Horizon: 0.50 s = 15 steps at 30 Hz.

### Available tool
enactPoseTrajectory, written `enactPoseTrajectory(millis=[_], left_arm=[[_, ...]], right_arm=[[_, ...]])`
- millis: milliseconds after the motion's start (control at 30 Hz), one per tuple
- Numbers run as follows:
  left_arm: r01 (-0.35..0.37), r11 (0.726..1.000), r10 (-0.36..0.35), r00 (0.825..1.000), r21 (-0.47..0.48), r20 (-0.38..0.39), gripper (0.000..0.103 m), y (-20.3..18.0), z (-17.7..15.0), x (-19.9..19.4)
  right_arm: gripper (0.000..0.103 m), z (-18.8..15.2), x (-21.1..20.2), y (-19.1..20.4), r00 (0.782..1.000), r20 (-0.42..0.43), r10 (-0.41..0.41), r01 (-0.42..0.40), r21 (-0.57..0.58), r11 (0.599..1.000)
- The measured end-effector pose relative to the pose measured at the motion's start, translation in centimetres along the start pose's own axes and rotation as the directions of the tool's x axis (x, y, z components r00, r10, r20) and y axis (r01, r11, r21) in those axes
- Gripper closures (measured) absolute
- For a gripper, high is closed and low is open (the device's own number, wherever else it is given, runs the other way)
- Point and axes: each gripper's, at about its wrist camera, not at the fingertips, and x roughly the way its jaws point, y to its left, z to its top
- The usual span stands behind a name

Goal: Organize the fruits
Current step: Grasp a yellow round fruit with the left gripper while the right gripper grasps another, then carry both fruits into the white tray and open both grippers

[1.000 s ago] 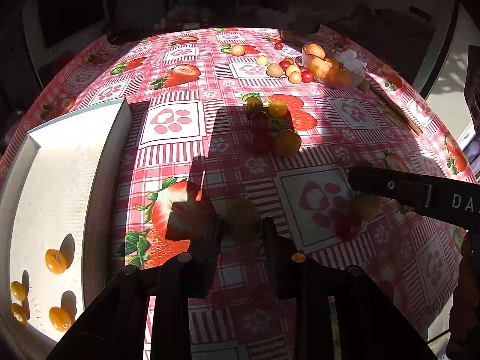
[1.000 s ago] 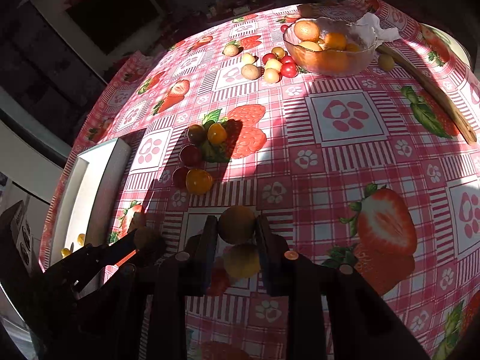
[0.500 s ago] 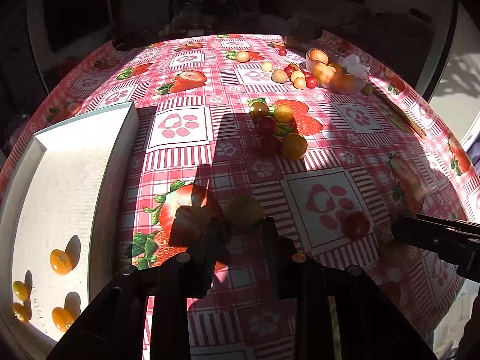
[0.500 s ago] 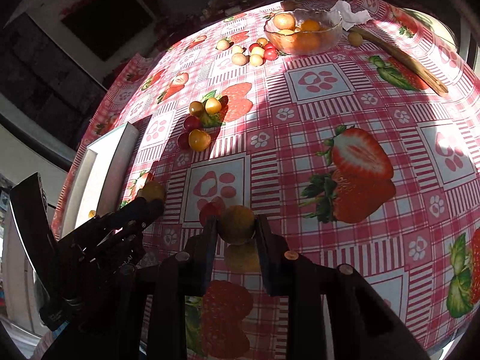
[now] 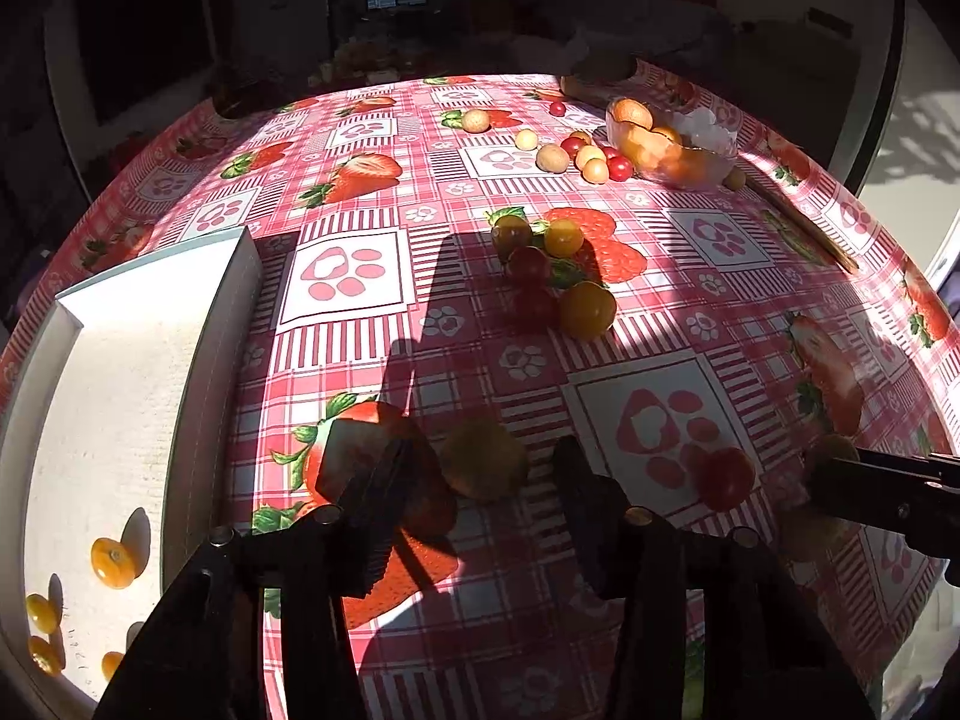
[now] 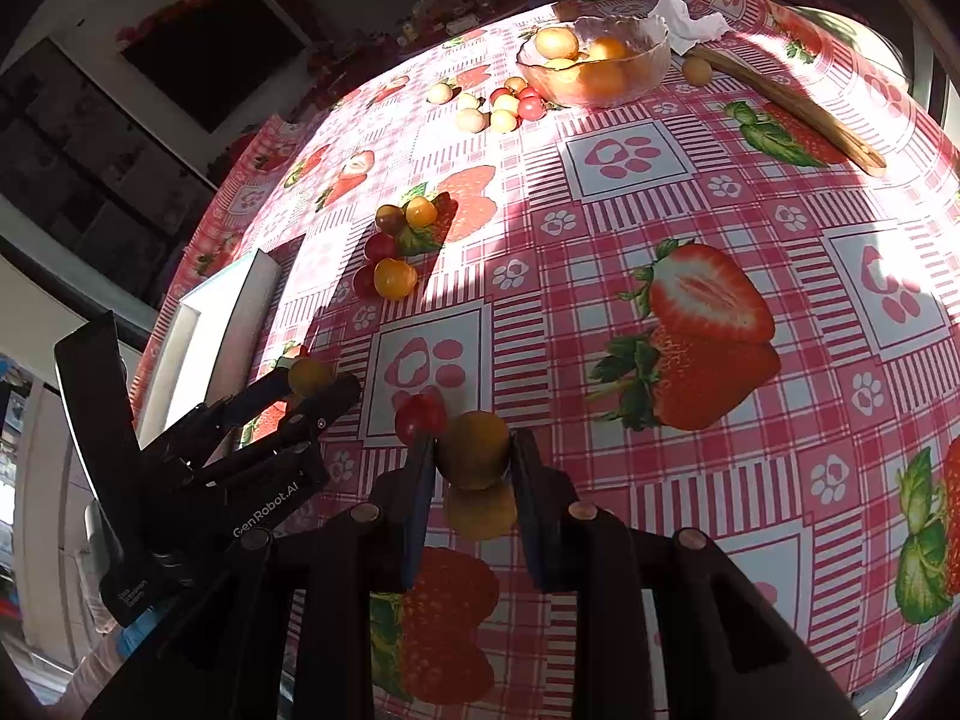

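Presently, item in hand: one yellow fruit (image 6: 474, 450), pinched between the fingers of the right gripper (image 6: 473, 468) and lifted off the bench (image 6: 600, 300); the blob beneath it may be a second fruit or a shadow, cannot tell.
Left gripper (image 5: 480, 480): jaws spread wide around a second yellow fruit (image 5: 485, 461) resting on the cloth, not yet touching it.

Handling note: centre that fruit between the fingers, then close gently, since small round fruit probably rolls or bruises. Likely destination is the white tray (image 5: 216, 324) to the left.

Count:
- White tray: four small yellow fruits (image 5: 112, 563) visible, near its front corner.
- Middle cluster (image 5: 549, 276): five, two yellow, one darker, two red in shadow.
- Loose red fruit (image 5: 723, 477) near the right gripper: one.
- Beside the glass bowl (image 5: 678, 147): roughly nine small fruits, pale and red.
- In the bowl: several orange fruits, number unclear.
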Motion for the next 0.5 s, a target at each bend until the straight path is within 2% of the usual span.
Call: enactPoseTrajectory(millis=[200,500], left_arm=[[0.069,0.996,-0.07,0.998,-0.052,-0.011,0.073,0.6,0.0,-0.8],[0.08,0.994,-0.077,0.996,-0.07,0.039,0.073,2.3,-0.3,-4.3]], right_arm=[[0.075,-0.1,-0.3,0.4,1.0,0.002,0.001,-0.001,-0.007,1.0],[0.075,0.1,-0.6,2.2,1.0,0.002,-0.013,0.013,-0.043,0.999]])
